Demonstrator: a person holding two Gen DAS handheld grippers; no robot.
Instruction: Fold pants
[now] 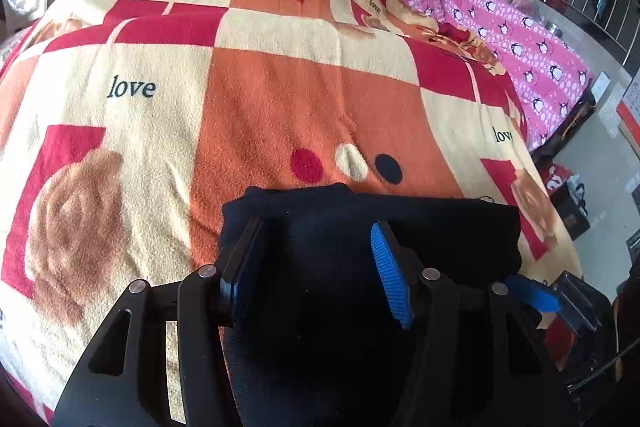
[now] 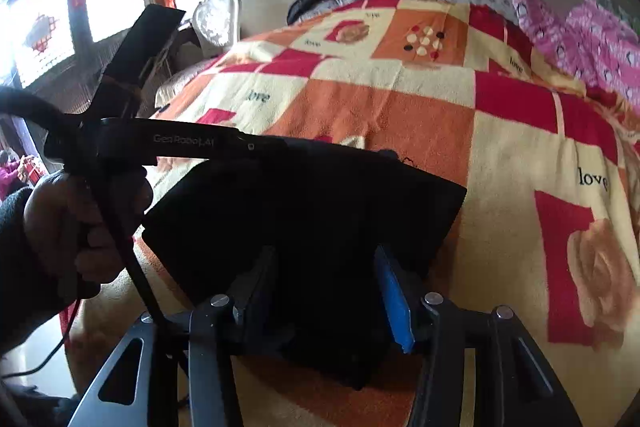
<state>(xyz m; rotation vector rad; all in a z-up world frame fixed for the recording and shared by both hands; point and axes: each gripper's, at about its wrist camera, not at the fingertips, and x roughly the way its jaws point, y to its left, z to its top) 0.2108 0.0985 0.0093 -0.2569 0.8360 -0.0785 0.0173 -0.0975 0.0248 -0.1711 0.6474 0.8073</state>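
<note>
Bright window (image 2: 60, 11), patterned bed blanket (image 1: 280, 75)

We are in a home bedroom: a bed (image 1: 120, 187) under a patchwork blanket (image 1: 280, 87), a pink quilt (image 1: 520, 39) far right.

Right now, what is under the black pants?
The pants lie folded on the blanket, whose orange, red and cream squares show all around them. The patch directly beneath is covered, so anything there cannot be seen. Both grippers, left and right, hover open over the pants.
</note>
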